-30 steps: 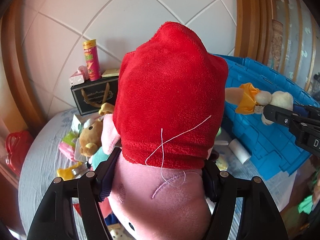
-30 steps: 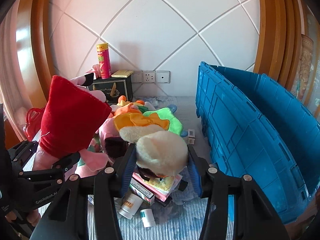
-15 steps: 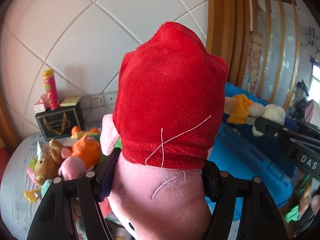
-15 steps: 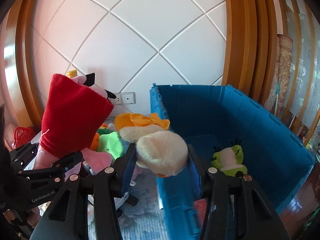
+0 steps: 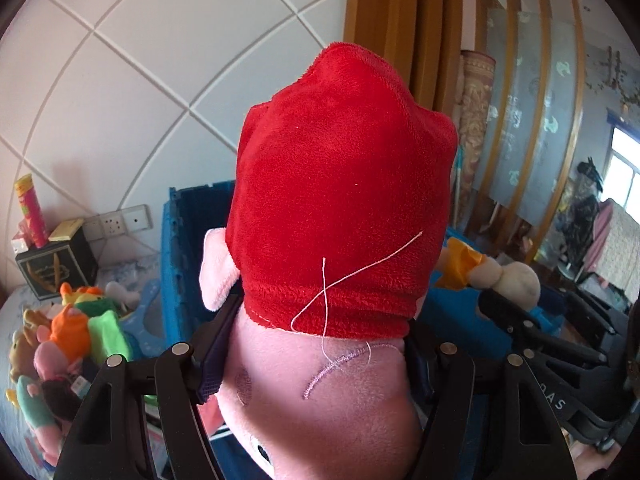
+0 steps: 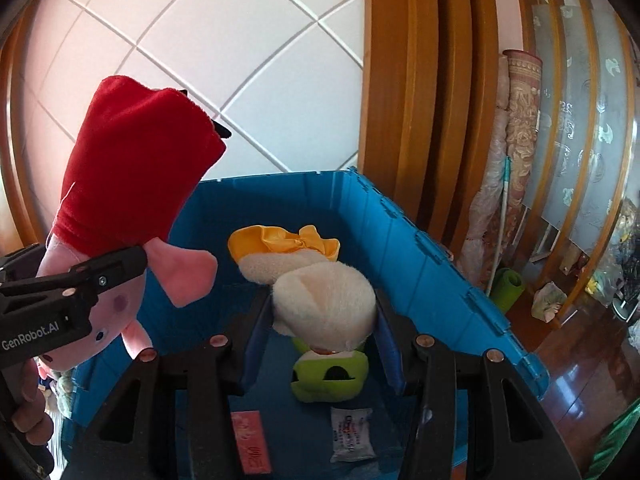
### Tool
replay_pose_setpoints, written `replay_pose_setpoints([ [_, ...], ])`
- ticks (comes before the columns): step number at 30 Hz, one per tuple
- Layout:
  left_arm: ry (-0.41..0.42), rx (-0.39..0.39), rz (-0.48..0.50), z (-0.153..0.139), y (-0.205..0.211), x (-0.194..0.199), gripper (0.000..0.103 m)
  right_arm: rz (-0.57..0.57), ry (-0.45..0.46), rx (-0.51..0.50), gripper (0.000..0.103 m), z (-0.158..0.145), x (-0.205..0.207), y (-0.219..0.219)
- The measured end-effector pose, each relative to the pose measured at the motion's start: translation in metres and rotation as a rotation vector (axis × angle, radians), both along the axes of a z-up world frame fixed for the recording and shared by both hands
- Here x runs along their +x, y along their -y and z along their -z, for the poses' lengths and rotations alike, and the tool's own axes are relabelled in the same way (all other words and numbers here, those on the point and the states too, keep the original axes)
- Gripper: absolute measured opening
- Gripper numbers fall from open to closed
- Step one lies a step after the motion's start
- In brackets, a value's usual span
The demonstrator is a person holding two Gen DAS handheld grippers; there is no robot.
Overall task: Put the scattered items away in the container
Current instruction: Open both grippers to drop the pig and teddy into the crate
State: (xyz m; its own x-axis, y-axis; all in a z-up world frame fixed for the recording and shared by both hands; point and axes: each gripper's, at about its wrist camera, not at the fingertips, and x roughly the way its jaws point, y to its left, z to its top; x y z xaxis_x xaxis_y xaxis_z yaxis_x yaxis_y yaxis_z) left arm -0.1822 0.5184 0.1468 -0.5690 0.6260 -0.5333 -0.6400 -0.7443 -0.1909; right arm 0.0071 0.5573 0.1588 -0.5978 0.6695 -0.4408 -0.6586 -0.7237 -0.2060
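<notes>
My left gripper is shut on a pink pig plush in a red dress and holds it up over the near left edge of the blue crate; the pig also shows in the right wrist view. My right gripper is shut on a cream plush with a yellow bow and holds it above the inside of the blue crate. A green plush, a white packet and a pink packet lie on the crate floor.
Several plush toys lie piled on the table left of the crate. A black gift box with a tall snack can stands by the wall. Wooden door frames and clutter stand to the right.
Both grippers have swung right with their plush toys, from over the table to over the blue crate. The right one now hangs above the crate's inside.
</notes>
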Motion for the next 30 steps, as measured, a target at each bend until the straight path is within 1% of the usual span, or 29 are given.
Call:
replay_pose_setpoints([
  [3, 0.066, -0.081, 0.001, 0.013, -0.03, 0.005, 0.071, 0.017, 0.011, -0.03, 0.048, 0.006, 0.011, -0.022],
  [5, 0.094, -0.138, -0.006, 0.022, -0.044, 0.008, 0.071, 0.028, 0.02, -0.053, 0.048, 0.011, 0.016, -0.034],
  [9, 0.134, -0.207, -0.012, 0.034, -0.054, 0.015, 0.071, 0.028, 0.06, -0.074, 0.048, 0.02, 0.017, -0.049],
  [12, 0.126, -0.223, -0.02, 0.033, -0.055, 0.024, 0.071, 0.032, 0.098, -0.063, 0.048, 0.026, 0.014, -0.045],
  [17, 0.098, -0.218, -0.032, 0.028, -0.045, 0.031, 0.072, 0.023, 0.096, -0.057, 0.048, 0.027, 0.015, -0.042],
  [22, 0.102, -0.221, -0.044, 0.031, -0.037, 0.031, 0.078, 0.021, 0.084, -0.045, 0.048, 0.024, 0.018, -0.038],
  [24, 0.102, -0.218, -0.044, 0.032, -0.033, 0.031, 0.081, 0.019, 0.077, -0.043, 0.053, 0.022, 0.017, -0.036],
  [26, 0.104, -0.216, -0.046, 0.032, -0.03, 0.032, 0.081, 0.029, 0.072, -0.038, 0.067, 0.02, 0.016, -0.035],
  [28, 0.106, -0.215, -0.053, 0.032, -0.026, 0.031, 0.083, 0.035, 0.069, -0.031, 0.077, 0.019, 0.016, -0.033],
  [30, 0.109, -0.214, -0.056, 0.032, -0.023, 0.032, 0.083, 0.042, 0.066, -0.025, 0.078, 0.017, 0.017, -0.032],
])
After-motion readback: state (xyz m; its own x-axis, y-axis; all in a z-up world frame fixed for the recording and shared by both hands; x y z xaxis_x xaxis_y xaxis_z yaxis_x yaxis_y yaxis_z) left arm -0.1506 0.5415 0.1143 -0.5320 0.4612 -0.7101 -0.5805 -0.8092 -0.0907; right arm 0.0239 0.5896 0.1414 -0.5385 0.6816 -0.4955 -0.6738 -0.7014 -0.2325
